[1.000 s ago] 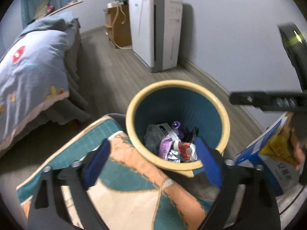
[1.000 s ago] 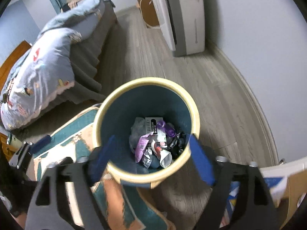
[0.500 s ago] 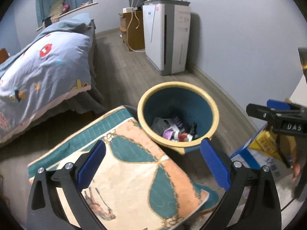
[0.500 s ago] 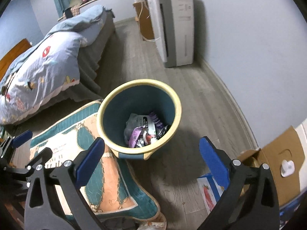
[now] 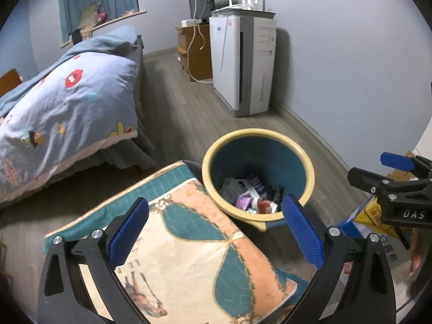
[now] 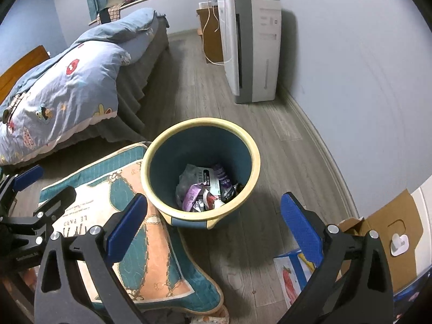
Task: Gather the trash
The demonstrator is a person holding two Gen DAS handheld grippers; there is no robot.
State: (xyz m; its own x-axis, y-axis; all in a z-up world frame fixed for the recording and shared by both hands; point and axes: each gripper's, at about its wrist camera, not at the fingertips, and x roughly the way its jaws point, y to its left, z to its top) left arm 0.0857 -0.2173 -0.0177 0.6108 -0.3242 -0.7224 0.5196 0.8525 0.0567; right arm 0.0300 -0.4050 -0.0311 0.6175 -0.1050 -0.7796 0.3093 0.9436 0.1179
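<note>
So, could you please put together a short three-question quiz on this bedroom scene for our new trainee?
1. True or false: the round blue bin with the cream rim holds trash.
2. What lies beside the bin on the wooden floor: A) the teal and peach patterned cushion, B) a folded towel, C) a shoe?
3. Fill in: both the left gripper and the right gripper are ____ and hold nothing.

Key: 1 true, crumpled wrappers lie at the bottom. 2 A. 3 open.
</note>
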